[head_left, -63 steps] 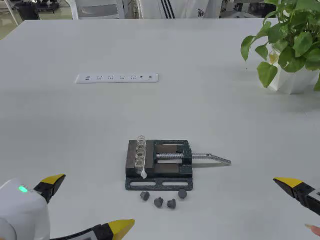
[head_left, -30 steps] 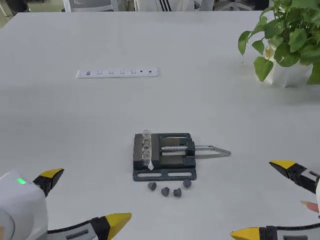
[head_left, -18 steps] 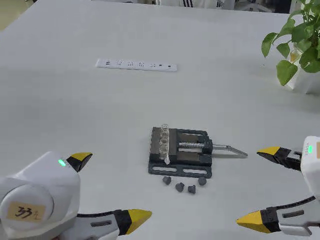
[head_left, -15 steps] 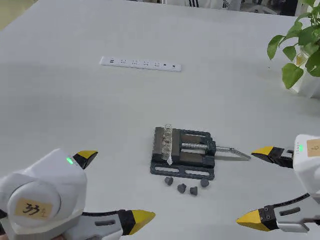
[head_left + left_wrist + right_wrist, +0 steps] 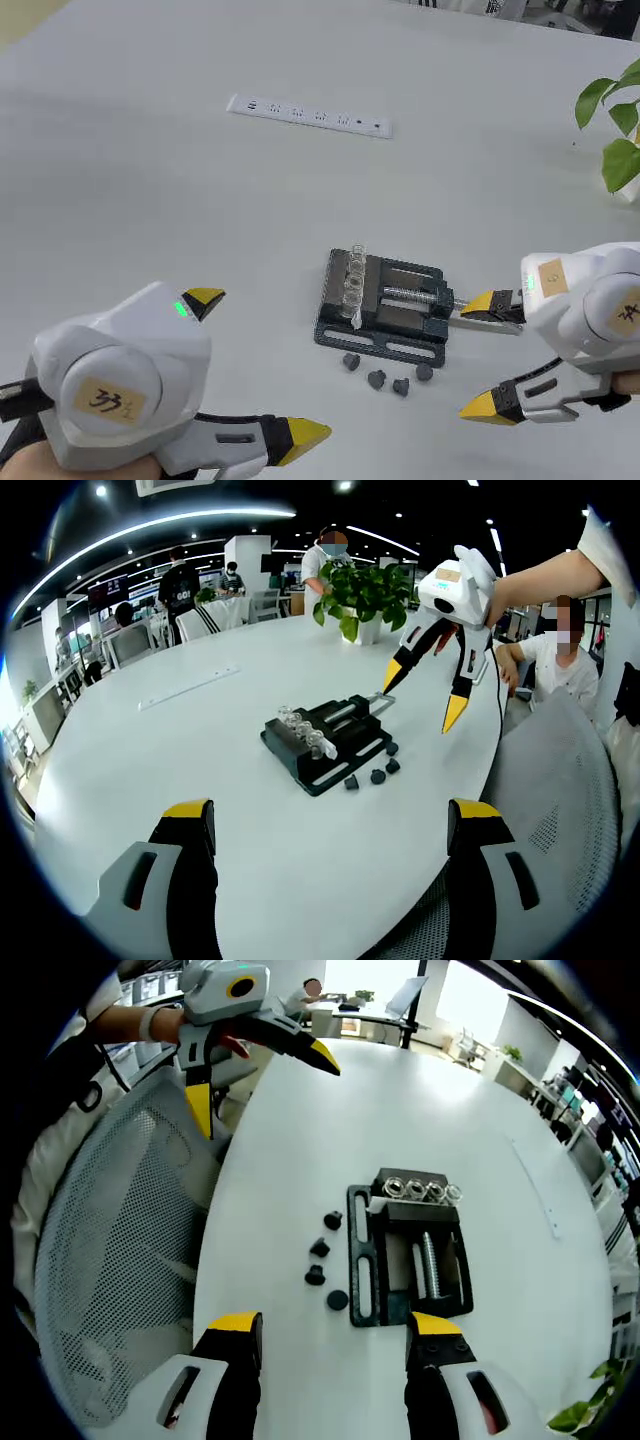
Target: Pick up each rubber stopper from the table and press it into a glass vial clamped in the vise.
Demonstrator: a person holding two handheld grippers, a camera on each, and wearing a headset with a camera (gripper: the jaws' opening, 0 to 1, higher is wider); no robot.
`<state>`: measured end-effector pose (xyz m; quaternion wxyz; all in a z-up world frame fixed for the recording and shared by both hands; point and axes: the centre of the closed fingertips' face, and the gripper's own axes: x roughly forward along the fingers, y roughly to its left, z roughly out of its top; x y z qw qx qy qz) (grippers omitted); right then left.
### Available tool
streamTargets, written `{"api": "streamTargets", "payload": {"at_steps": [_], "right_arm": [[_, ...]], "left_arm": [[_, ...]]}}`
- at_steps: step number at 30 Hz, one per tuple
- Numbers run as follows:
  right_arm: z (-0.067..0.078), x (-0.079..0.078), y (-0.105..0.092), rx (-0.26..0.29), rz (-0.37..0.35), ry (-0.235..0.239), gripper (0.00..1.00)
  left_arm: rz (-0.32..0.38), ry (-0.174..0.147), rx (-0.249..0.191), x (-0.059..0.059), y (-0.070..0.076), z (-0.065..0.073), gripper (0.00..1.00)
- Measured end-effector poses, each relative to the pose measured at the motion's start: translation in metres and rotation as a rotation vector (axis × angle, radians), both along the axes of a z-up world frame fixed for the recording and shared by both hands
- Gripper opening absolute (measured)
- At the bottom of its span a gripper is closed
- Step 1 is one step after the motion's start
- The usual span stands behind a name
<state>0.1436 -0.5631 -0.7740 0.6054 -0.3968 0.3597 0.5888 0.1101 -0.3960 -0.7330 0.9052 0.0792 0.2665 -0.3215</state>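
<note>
In the head view, the left tongs (image 5: 255, 366) and right tongs (image 5: 477, 357) both gape wide and empty above the surface (image 5: 150, 200). Four rubber stoppers (image 5: 376, 379) lie loose just in front of the vise (image 5: 385, 305), where the glass vials (image 5: 353, 283) stand clamped in a row.

In the left gripper view the stoppers sit bunched together, so a wide grab could send a neighbour rolling.

In the right gripper view the vial mouths look open and narrow. An off-centre push might crack the glass.
</note>
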Motion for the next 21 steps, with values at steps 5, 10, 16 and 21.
{"api": "streamTargets", "payload": {"at_steps": [5,10,16,21], "right_arm": [[-0.008,0.003,0.004,-0.033,0.043,0.023,0.46],[-0.021,0.004,0.006,-0.057,0.078,0.044,0.36],[-0.034,0.002,0.009,-0.086,0.119,0.062,0.29],[-0.039,0.005,0.015,-0.08,0.13,0.064,0.21]], "left_arm": [[-0.005,0.004,-0.001,0.001,-0.003,-0.001,0.96],[-0.006,0.009,-0.003,0.003,-0.006,-0.001,0.95],[-0.01,0.018,-0.016,0.004,-0.01,-0.003,0.95],[-0.016,0.024,-0.016,0.006,-0.011,-0.005,0.95]]}}
